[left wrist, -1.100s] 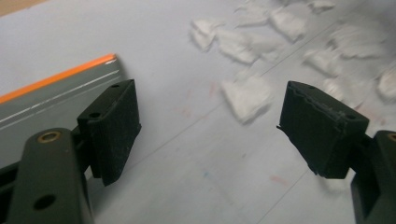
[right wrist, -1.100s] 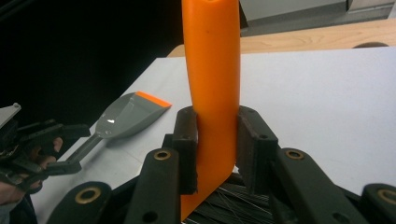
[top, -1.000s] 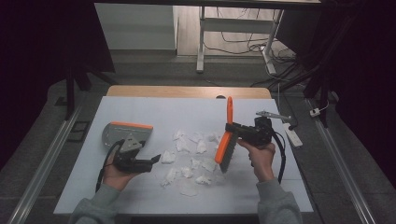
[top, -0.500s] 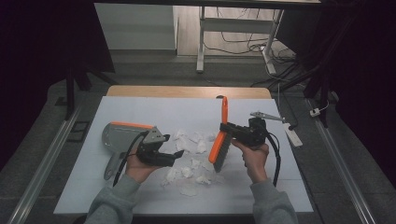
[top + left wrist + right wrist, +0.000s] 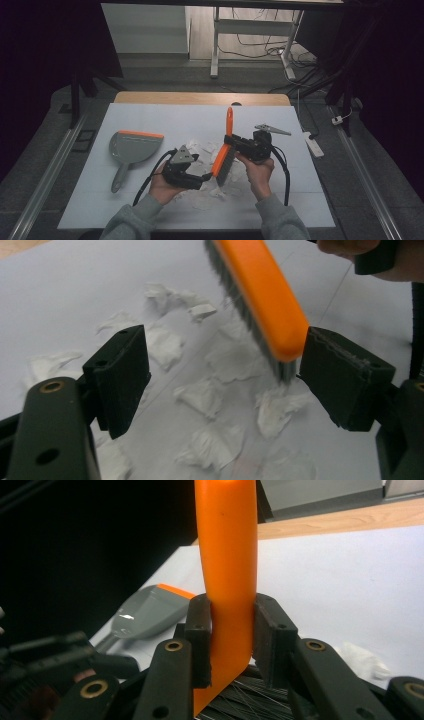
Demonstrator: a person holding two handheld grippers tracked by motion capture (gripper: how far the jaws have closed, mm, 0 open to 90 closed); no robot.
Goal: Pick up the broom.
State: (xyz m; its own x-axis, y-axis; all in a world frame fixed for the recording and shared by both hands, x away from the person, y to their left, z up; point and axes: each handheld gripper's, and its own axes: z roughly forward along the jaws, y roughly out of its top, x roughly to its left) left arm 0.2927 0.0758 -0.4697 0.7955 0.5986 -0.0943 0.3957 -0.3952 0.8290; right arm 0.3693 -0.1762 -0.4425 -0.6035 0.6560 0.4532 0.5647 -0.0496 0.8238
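Right gripper view, right gripper clamping orange brush, dustpan beyond

High view: above, looking down on tabletop.
Gripper views: close, low; all share the brush.

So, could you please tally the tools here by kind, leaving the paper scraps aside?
Brush: 1
Dustpan: 1
Grippers: 2 (left gripper, right gripper)
Total: 4
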